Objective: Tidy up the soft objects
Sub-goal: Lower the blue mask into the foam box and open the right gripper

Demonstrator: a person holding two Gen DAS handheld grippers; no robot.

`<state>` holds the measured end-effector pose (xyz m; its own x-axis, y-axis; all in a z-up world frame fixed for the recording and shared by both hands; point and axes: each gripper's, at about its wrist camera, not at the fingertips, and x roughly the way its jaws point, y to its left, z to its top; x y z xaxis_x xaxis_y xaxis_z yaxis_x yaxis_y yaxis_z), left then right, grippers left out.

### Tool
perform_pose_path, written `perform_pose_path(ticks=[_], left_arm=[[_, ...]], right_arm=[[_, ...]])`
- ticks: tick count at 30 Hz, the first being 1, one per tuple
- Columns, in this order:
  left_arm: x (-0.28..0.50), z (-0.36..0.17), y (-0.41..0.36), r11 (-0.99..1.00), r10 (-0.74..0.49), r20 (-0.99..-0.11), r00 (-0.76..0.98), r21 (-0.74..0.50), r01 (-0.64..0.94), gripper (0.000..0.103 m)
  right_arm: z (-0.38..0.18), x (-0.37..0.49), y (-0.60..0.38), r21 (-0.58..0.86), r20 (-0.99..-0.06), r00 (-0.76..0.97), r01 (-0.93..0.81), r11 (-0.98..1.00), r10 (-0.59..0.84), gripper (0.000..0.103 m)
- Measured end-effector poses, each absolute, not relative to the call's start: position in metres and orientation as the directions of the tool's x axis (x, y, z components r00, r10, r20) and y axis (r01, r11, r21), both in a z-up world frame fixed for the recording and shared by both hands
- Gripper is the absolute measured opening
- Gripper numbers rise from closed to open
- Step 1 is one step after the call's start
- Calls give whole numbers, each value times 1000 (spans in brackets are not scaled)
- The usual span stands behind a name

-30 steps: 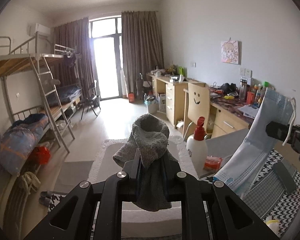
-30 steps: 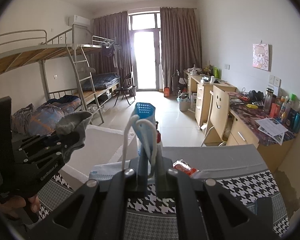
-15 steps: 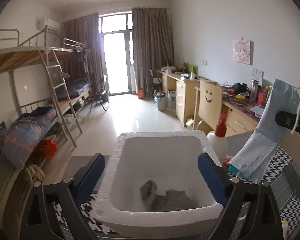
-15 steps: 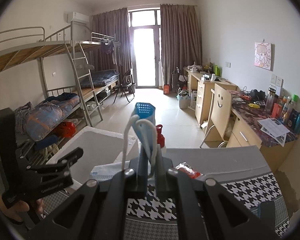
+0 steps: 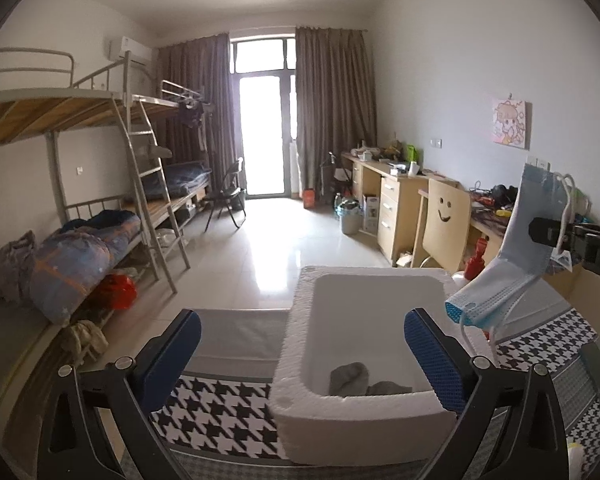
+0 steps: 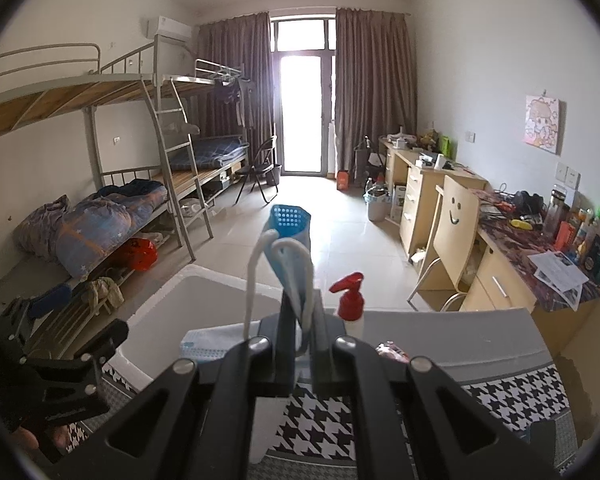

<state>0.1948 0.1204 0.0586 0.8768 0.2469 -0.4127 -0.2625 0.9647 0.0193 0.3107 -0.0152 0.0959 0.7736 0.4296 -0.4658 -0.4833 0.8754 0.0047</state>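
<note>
A white foam box [image 5: 292, 344] stands on the houndstooth table cloth [image 5: 220, 404]. A grey sock [image 5: 350, 378] lies inside it at the near end. My left gripper [image 5: 300, 344] is open and empty, its blue pads astride the box's left wall. My right gripper [image 6: 298, 312] is shut on a blue face mask [image 6: 288, 256], held in the air to the right of the box; the mask also shows in the left wrist view [image 5: 504, 264]. The box also shows in the right wrist view [image 6: 188, 300] at lower left.
A spray bottle with a red top [image 6: 350, 300] and a small red packet [image 6: 392, 350] stand on the table beyond the right gripper. A smiley-face chair [image 6: 456, 224] and a desk are on the right, bunk beds [image 5: 80, 160] on the left.
The left gripper opened and dropped the grey sock into the foam box, then drew back to the left. The right gripper kept its hold on the mask.
</note>
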Motion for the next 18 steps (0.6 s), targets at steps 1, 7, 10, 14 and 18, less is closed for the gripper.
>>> perform_pose_path(ticks=[1, 7, 10, 14, 18], left_arm=[[194, 58, 122, 964, 247, -416, 875, 15, -265, 102], [188, 58, 125, 960, 253, -418, 872, -2, -279, 102], [184, 57, 126, 959, 256, -417, 872, -1, -282, 102], [179, 55, 127, 957, 262, -416, 871, -4, -290, 102], [173, 54, 130, 955, 264, -415, 871, -17, -297, 102]], right_arm=[[95, 311, -13, 6, -468, 771, -487, 874, 432, 8], [94, 317, -1, 11, -482, 755, -502, 865, 445, 8], [93, 319, 8, 6, -494, 743, -516, 856, 451, 8], [87, 320, 19, -8, -512, 727, -536, 844, 457, 8], [79, 324, 28, -8, -539, 702, -557, 831, 465, 8]])
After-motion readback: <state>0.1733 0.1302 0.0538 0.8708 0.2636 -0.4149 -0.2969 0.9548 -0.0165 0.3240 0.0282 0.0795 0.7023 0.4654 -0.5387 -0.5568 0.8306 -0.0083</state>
